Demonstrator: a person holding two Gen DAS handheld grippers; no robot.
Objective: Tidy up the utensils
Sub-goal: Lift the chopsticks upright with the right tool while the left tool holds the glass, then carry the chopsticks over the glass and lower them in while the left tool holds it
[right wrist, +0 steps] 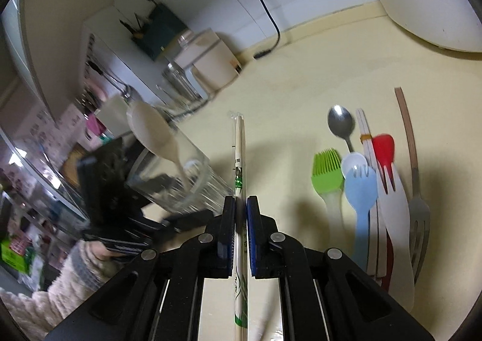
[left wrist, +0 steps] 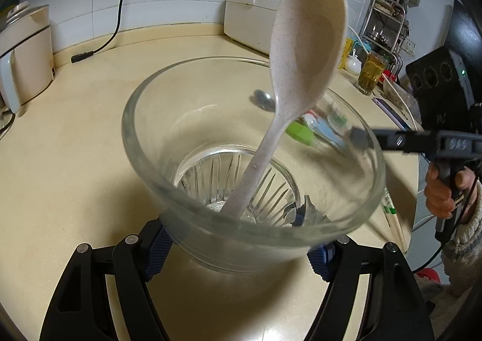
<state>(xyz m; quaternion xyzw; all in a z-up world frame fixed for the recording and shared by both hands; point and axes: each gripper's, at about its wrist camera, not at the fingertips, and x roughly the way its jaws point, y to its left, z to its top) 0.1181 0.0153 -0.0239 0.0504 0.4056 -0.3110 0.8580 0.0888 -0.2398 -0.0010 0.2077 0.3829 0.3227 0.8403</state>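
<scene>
The left tool [left wrist: 238, 253] is clamping the base of the glass [left wrist: 253, 160], with 1 blue pad on each side, and the glass is standing on the tabletop [left wrist: 75, 145] near its front edge. A beige spoon [left wrist: 304, 49] is already leaning inside it, bowl up. The right tool [right wrist: 240, 220] is clenched on the wrapped chopsticks [right wrist: 239, 157], gripping them around the middle of their length, so both ends are sticking out.

The step in hand, as I judge it, is bringing the chopsticks into the glass. To do it well, the right tool should be tilting the pair until 1 end is pointing down, then lowering that end into the open side of the rim, away from the spoon, so the spoon is not pushed out. The left tool should be keeping the glass steady until the chopsticks are resting on the bottom; only then should the right jaws be letting go.

The right wrist view is showing what the left view shows only blurred through the glass: the remaining utensils lying together toward the right side of the tabletop, namely a green brush [right wrist: 327, 172], a metal spoon [right wrist: 340, 124], a blue spork [right wrist: 360, 190], a red fork [right wrist: 384, 148] and a slotted turner [right wrist: 417, 220]. The left wrist view alone is showing clearly the free space inside the glass, and the person's hand [left wrist: 442, 190] on the right tool's handle.
</scene>
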